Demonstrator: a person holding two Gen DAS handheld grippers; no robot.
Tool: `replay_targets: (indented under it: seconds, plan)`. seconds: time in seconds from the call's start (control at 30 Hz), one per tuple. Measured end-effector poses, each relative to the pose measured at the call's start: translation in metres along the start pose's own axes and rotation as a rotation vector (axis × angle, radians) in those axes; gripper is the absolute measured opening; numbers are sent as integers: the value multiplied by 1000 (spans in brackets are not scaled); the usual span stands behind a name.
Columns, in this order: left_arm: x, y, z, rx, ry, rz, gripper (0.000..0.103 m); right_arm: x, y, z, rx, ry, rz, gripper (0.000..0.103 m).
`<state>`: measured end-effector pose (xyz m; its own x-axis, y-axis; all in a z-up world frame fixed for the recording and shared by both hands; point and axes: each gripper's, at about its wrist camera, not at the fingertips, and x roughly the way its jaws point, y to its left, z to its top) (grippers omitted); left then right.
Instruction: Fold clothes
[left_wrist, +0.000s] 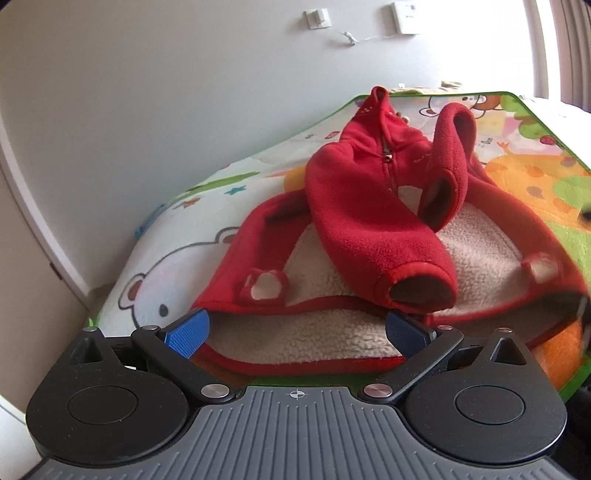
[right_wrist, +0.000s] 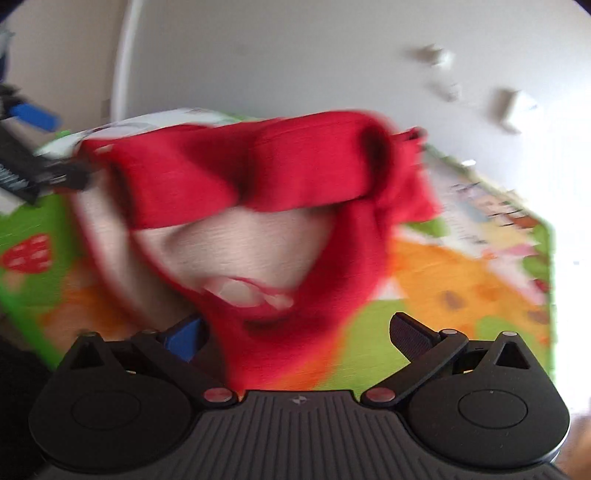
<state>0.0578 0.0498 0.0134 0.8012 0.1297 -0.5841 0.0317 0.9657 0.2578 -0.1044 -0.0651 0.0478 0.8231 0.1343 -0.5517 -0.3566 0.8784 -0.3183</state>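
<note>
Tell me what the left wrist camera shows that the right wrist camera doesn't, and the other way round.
Only the left wrist view, which is sharp, shows the red fleece jacket's zipper and a white bear printed on the colourful cartoon play mat. Only the right wrist view, which is blurred, shows a red strawberry print and the other hand-held gripper's blue pad at its left edge. Both show the jacket with its cream fleecy lining on the mat, a white wall behind, and an open hand-held gripper in front.
</note>
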Motion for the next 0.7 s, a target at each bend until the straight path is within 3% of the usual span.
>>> replay_targets:
  seconds: [0.07,0.2,0.27,0.4,0.6,0.7]
  plan:
    - [1,4,-5,15,2,6,103,-6,-22,0,35,-50,-114,103]
    - [4,11,-14,46,17,20,103,-11,-52,1,104,-70,-220,103]
    - [8,10,-16,66,27,18,103,-7,-56,-2,104,-52,-224,103]
    - [15,0,-18,150,39,-8,103,6,-50,-13,99,13,-142,103]
    - [51,-6,-7,301,45,176,103,31,-55,-27,38,91,-133,103]
    - [66,7,18,274,33,261,103,24,-73,-26,42,76,-159,103]
